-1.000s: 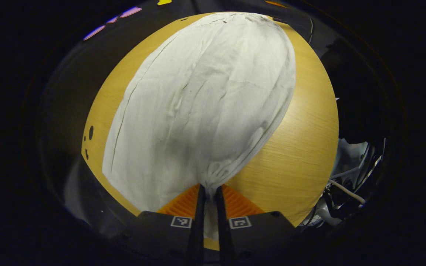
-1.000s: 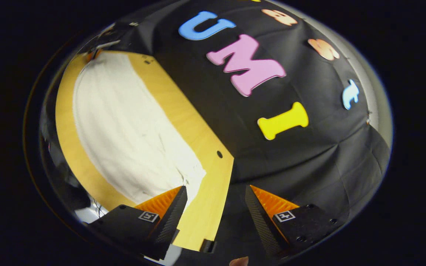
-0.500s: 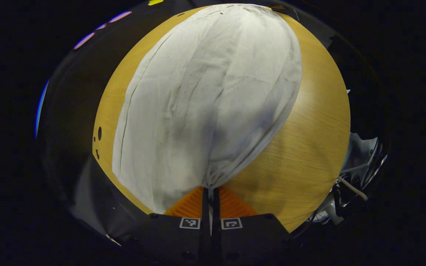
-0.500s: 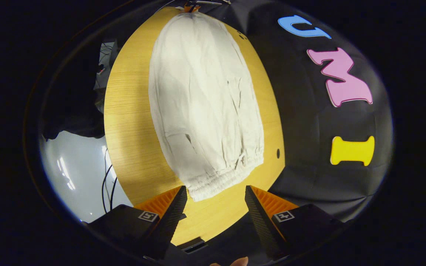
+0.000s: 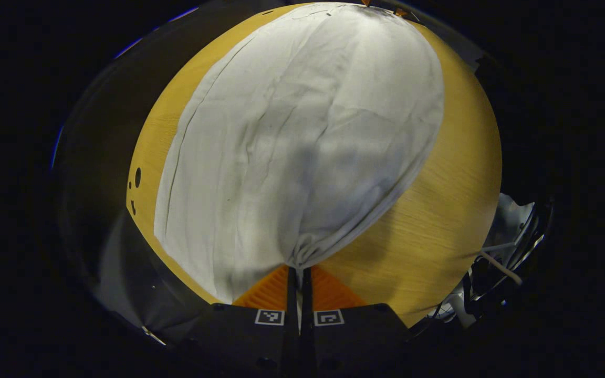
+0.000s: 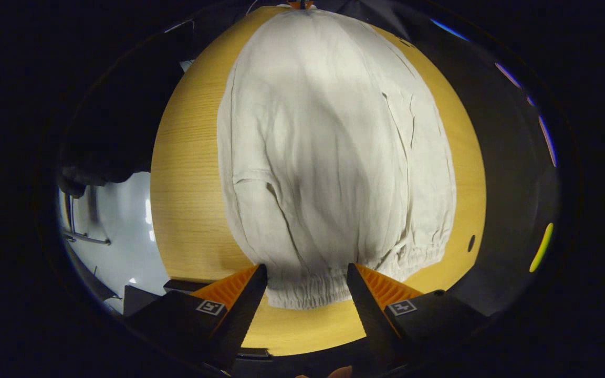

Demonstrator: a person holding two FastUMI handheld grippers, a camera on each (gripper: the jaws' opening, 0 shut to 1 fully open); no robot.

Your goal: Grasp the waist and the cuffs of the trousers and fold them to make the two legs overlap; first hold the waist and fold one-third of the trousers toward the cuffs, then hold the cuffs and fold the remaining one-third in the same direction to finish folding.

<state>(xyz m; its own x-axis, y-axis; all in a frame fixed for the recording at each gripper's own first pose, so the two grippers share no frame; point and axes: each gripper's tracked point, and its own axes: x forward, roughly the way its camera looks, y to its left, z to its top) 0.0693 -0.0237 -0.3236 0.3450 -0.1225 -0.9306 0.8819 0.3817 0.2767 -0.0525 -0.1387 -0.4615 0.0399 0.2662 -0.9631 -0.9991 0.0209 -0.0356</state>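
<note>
The pale grey-white cloth trousers [image 5: 302, 142] lie flat on the yellow wooden bench [image 5: 439, 220]. They are stretched out long, and their long side runs straight away from each camera, from one gripper to the other.

The left gripper [image 5: 299, 270] has its jaws closed tight on a corner of the cloth. The cloth bunches into little folds right where the jaws pinch it. I think it holds this end so the trousers stay pulled smooth and do not slide while the other end gets grabbed.

In the right gripper view the gathered, crinkly waist band [image 6: 308, 291] is the near end. The right gripper [image 6: 306, 273] has its jaws wide open, one on each side of the band's near corner. It holds nothing yet. I cannot tell if the jaws touch the cloth. It sits there, I think, to close on the waist next.

The legs seem to lie on top of each other, but I cannot be sure. The fold toward the cuffs is not yet done.
</note>
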